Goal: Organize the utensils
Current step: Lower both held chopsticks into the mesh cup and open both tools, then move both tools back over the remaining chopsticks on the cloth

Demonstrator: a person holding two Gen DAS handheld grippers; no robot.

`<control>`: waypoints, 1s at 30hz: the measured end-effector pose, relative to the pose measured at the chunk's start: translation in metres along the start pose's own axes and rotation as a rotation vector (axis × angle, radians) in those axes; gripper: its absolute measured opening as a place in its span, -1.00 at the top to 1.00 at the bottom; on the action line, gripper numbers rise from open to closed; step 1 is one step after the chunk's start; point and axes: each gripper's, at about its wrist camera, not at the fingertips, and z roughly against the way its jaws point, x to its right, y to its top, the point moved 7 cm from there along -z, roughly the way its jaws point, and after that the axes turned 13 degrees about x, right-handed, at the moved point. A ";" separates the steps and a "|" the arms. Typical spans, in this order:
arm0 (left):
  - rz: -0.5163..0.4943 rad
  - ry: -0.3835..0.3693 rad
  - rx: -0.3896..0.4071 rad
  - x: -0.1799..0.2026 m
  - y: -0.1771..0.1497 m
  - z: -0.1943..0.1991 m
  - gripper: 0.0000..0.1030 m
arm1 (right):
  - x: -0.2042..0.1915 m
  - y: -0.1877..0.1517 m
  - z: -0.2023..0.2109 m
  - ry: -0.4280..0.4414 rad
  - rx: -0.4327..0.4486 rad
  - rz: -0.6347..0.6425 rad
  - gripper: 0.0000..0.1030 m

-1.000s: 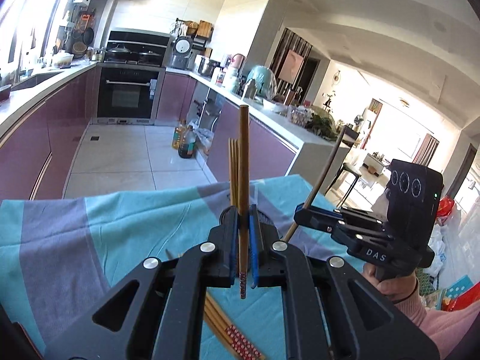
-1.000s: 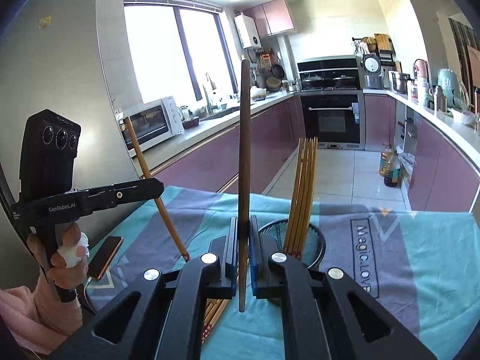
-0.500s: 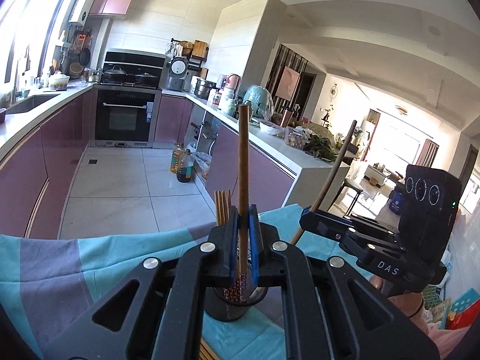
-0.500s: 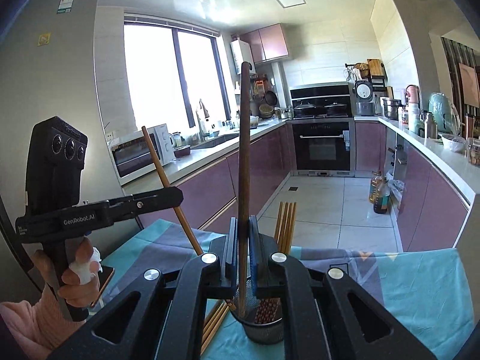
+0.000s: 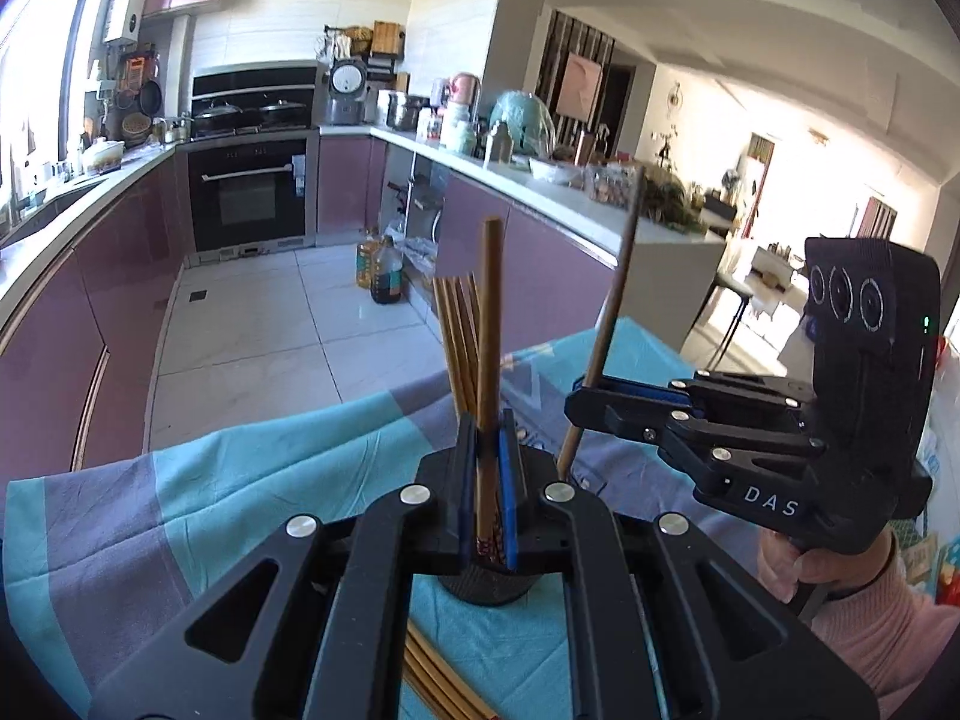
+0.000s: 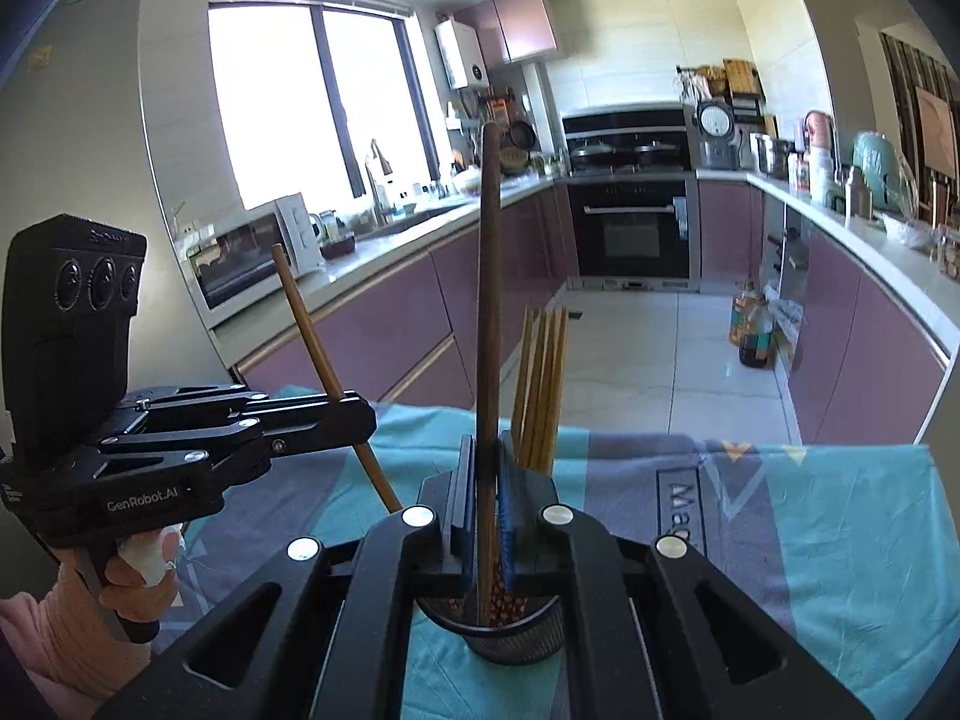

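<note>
Plainly, each black plastic claw is clamped on one slim, round wooden chopstick: the left gripper on a pale chopstick, the right gripper on a darker chopstick, both upright over a round black mesh holder of patterned-tip chopsticks standing on a teal-grey tablecloth.

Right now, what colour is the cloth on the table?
The cloth is teal with grey-purple bands, clearest in the right wrist view.

Left gripper clamped tight, right gripper likewise (both tilted downward), hands gripping handles
</note>
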 end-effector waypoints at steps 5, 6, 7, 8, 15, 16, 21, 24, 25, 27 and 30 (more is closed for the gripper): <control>-0.009 0.013 -0.074 0.000 -0.016 -0.018 0.85 | 0.001 -0.016 -0.011 -0.003 -0.067 -0.006 0.88; -0.007 0.013 -0.082 -0.001 -0.017 -0.021 0.85 | 0.001 -0.017 -0.013 -0.005 -0.072 -0.006 0.88; -0.006 0.015 -0.088 -0.001 -0.019 -0.023 0.85 | 0.001 -0.018 -0.013 -0.006 -0.076 -0.007 0.88; -0.007 0.018 -0.094 -0.002 -0.020 -0.026 0.85 | 0.003 -0.018 -0.015 -0.009 -0.078 -0.012 0.88; 0.014 0.031 -0.120 -0.012 -0.028 -0.044 0.85 | 0.008 -0.018 -0.023 -0.027 -0.082 -0.033 0.87; 0.018 0.033 -0.123 -0.015 -0.028 -0.046 0.85 | 0.008 -0.018 -0.023 -0.028 -0.084 -0.034 0.87; 0.038 0.039 -0.138 -0.021 -0.032 -0.048 0.85 | 0.004 -0.022 -0.023 -0.033 -0.089 -0.039 0.87; 0.053 0.045 -0.139 -0.028 -0.034 -0.045 0.85 | 0.004 -0.024 -0.025 -0.035 -0.095 -0.042 0.86; 0.061 0.043 -0.135 -0.027 -0.033 -0.044 0.85 | 0.004 -0.025 -0.025 -0.037 -0.095 -0.042 0.86; 0.073 0.052 -0.121 -0.030 -0.032 -0.040 0.85 | 0.006 -0.025 -0.024 -0.042 -0.096 -0.046 0.86; 0.071 0.069 -0.095 -0.033 -0.034 -0.028 0.83 | 0.005 -0.027 -0.022 -0.038 -0.095 -0.053 0.85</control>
